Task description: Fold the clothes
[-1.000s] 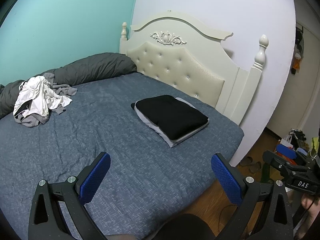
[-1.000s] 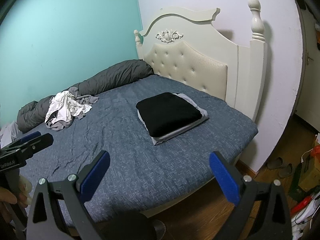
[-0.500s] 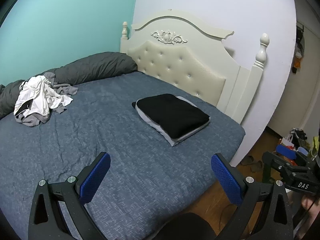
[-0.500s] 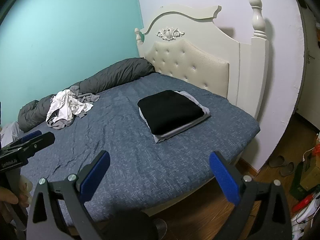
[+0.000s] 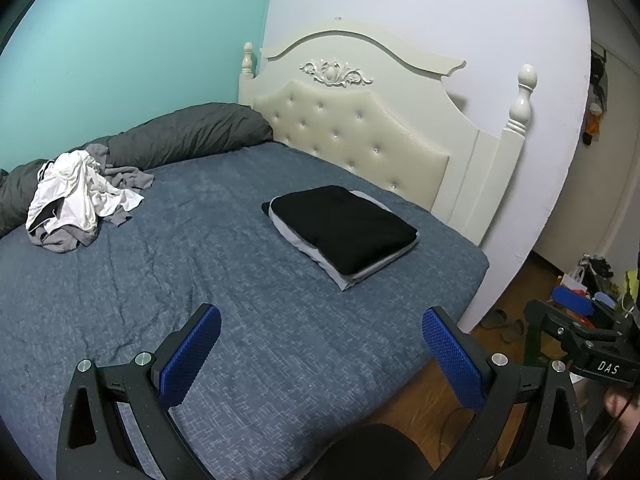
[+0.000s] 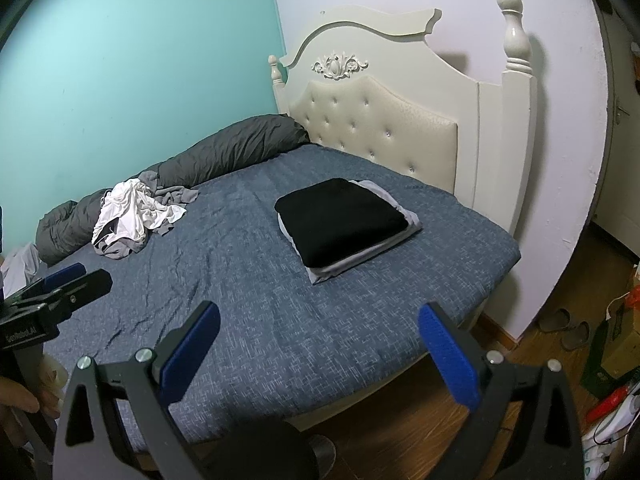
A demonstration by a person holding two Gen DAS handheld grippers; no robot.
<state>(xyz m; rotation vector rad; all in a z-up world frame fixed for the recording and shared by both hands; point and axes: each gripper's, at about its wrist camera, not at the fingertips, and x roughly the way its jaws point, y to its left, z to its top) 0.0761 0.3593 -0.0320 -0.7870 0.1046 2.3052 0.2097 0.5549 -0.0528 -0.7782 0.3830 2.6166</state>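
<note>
Left tool (image 5: 320, 350) hangs over the bed's near edge, jaws spread wide, nothing between the blue pads (image 5: 192, 354). Right tool (image 6: 318, 348), same story: wide apart, empty, poised above the near edge with floor showing beneath its right pad. Each tool peeks into the other's view at the frame margin, so the two are held side by side, well apart.

Out from there, bare blue bed (image 5: 248, 320) stretches ahead. Toward the headboard (image 5: 360, 132) end sits the stack (image 5: 344, 230), a black garment on top of grey ones, folded and square. Far across, by the back edge against the rolled duvet (image 5: 188, 136), lies the pile (image 5: 84, 196), white and grey clothes all tangled. That's the work left, by my reading, and neither tool is near it.

Risks from here? The pile is a knot of several pieces, so a pinch into it could lift two garments at once, or snag a strap and drag the whole lot. It's also a long reach over the bed, and a grab at full stretch could catch the sheet (image 6: 224, 264) with the cloth. Carrying anything past the stack might brush it askew.

Against the frames a second back, very little differs: both views have drifted slightly, the bed sliding a touch in frame. Jaws match, wide then and now. Pile and stack lie as they did.
</note>
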